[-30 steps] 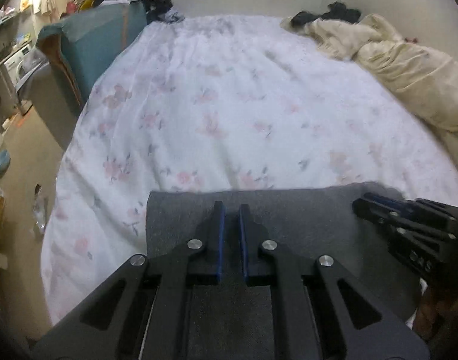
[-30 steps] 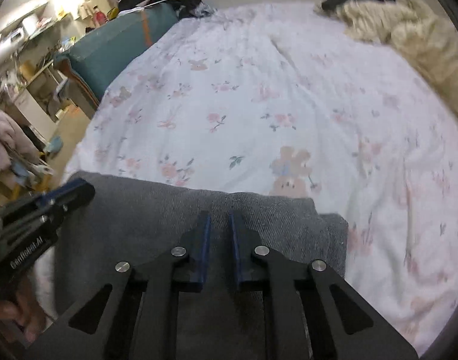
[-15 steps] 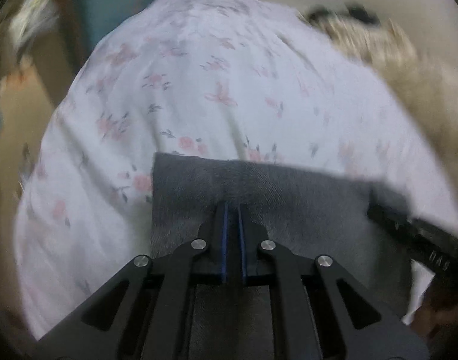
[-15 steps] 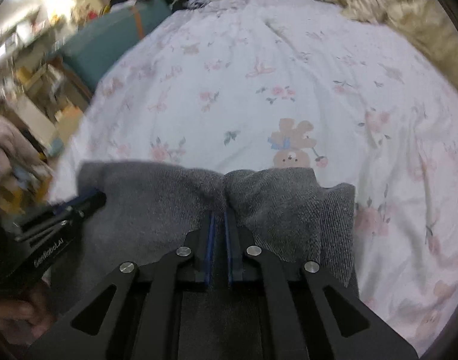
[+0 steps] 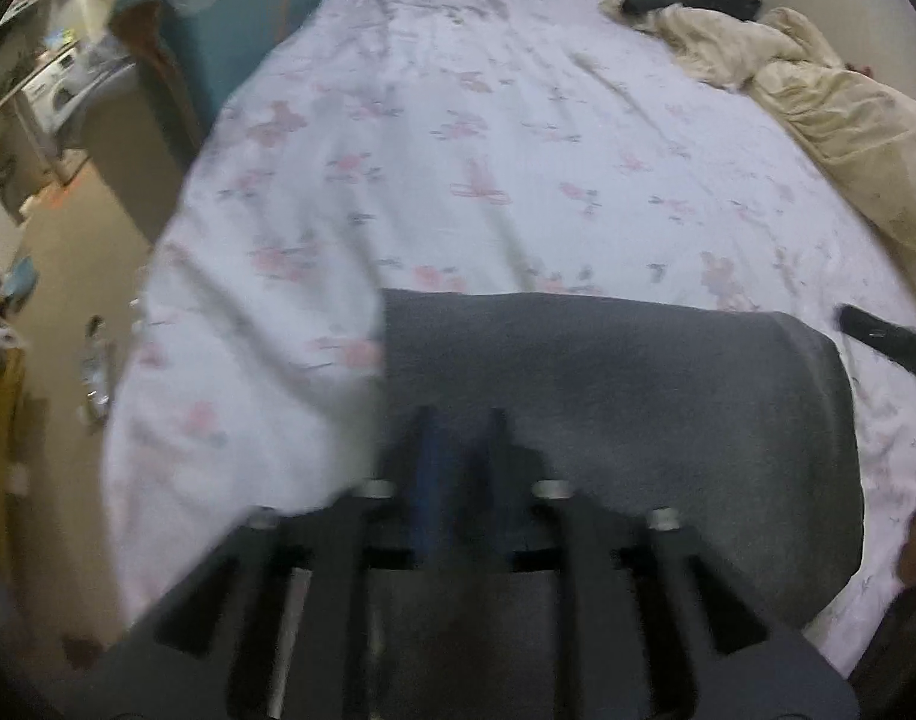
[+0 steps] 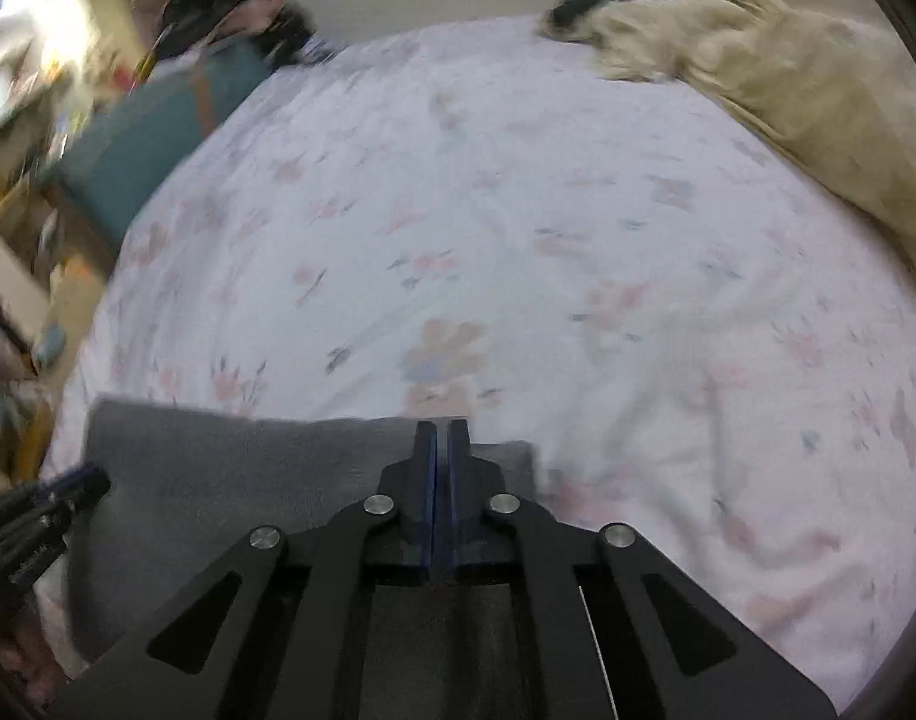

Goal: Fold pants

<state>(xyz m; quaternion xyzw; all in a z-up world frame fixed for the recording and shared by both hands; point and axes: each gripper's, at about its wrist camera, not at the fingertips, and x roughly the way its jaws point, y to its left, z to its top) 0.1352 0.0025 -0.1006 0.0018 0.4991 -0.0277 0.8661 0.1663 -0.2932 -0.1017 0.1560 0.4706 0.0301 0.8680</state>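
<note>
Folded grey pants [image 5: 625, 396] on floral bedsheet [image 5: 487, 138]; blurred left gripper [image 5: 462, 438], jaws just parted, grips nothing; right gripper [image 6: 441, 438] closed, hold on cloth unclear.

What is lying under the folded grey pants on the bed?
The grey pants lie on the floral bed sheet, which shows all around them. Whatever is directly beneath the fabric is covered and cannot be seen.

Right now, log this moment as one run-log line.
stage: fold pants | left gripper: jaws just opened, off fabric | right gripper: shut, nothing visibly pinched | gray pants: folded on floral bedsheet
</note>
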